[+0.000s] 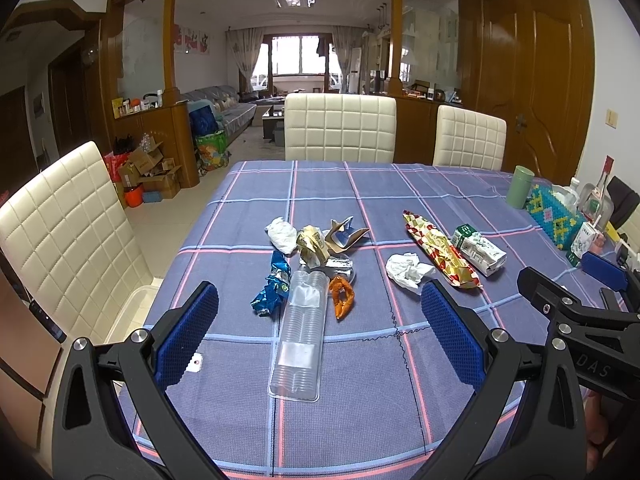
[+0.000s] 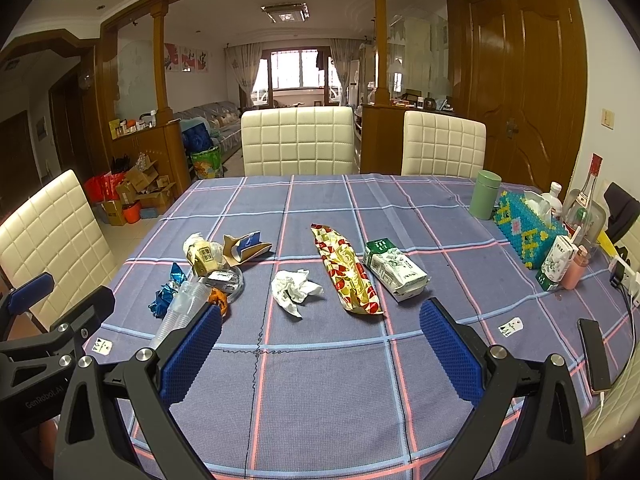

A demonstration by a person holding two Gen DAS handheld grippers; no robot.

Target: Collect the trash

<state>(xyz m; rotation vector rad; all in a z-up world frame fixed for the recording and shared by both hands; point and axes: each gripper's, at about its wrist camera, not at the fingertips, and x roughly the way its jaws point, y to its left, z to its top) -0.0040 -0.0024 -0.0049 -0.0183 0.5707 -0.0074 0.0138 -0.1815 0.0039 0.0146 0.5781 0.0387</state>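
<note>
Dining room with cream quilted chairs; a checked blue tablecloth bears scattered trash.

Left wrist view: the left gripper hangs above the near table edge, its blue pads wide apart and holding nothing. A clear sleeve of plastic cups lies between the fingers and just ahead, its long axis running almost straight away from the camera (parallel to the fingers, so the pads would close across its width). Beyond it sit a blue foil wrapper, an orange wrapper and a crumpled tissue.

Right wrist view: the right gripper is likewise spread and empty. A red-and-gold wrapper lies ahead and slightly right of centre, its long axis pointing away; a green-and-white carton lies just beside it. The cup sleeve shows far left, partly hidden behind the left finger, so the left gripper appears the nearer to it.
</note>
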